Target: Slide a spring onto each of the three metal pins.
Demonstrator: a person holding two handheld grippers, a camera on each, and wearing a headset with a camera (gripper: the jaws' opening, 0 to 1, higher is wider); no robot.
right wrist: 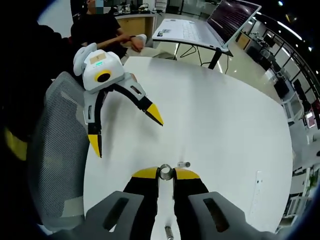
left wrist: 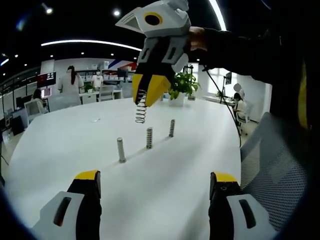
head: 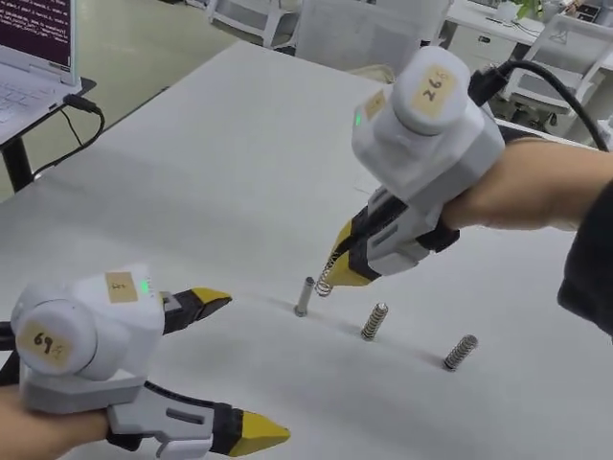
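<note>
Two down, one to go, judging by what stands on the white desk (head: 192, 172). Well in from the far corner, where an open dark-screened laptop (head: 34, 48) is perched, three short grey metal pins are stood in a row. As the head view has it, the middle pin (head: 374, 321) and the pin at the right end (head: 461, 352) are each already sleeved in a coiled steel spring. The pin at the left end (head: 304, 296) is bare and upright.

The third small coiled spring (head: 326, 273) is carried by the right gripper (head: 337, 261), whose yellow-tipped jaws are pinched nearly closed on the coil's upper end. The spring is hung just above the bare pin and a little to one side, not yet threaded on, and no contact can be seen. The left gripper (head: 235, 364) is held low near the person. Its jaws are spread wide with nothing between them, well apart from the pins.

What is left, by estimate, is for the coil's lower mouth to be lined up over the pin tip, lowered and released.

Some things cannot be settled. In the right gripper view the spring is seen end-on as a ring between the jaw tips, and a tiny grey speck just beyond it may be the bare pin's top — too small to be sure. Whether the coil is truly in line with the pin cannot be told, as it hangs tilted. How the pins are fixed into the desk is not shown, and the desk's near edge is cut off in the head view.
</note>
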